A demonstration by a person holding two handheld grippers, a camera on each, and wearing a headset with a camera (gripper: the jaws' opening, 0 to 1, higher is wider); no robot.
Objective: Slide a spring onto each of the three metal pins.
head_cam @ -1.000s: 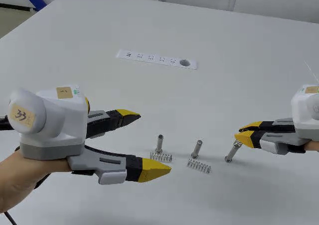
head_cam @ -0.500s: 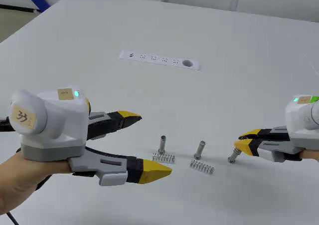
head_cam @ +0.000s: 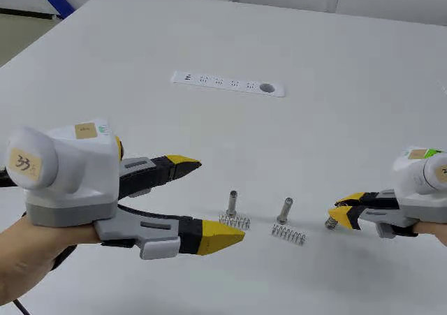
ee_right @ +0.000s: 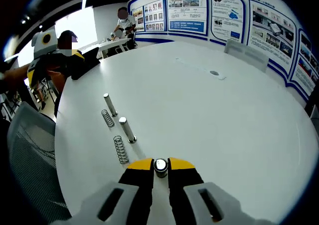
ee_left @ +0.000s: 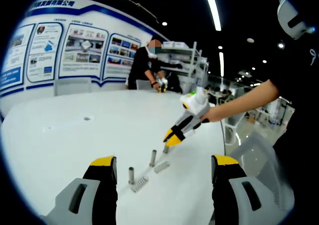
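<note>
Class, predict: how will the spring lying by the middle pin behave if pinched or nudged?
The spring has thin open coils, so it probably squashes easily and weighs little. Lying sideways on the smooth table, it may roll or skid.

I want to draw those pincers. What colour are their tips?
Yellow. The left gripper shows it best in the head view.

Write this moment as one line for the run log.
left gripper: open, empty | right gripper: shut on third pin | two other pins: upright, bare | two springs: on table beside them
</note>
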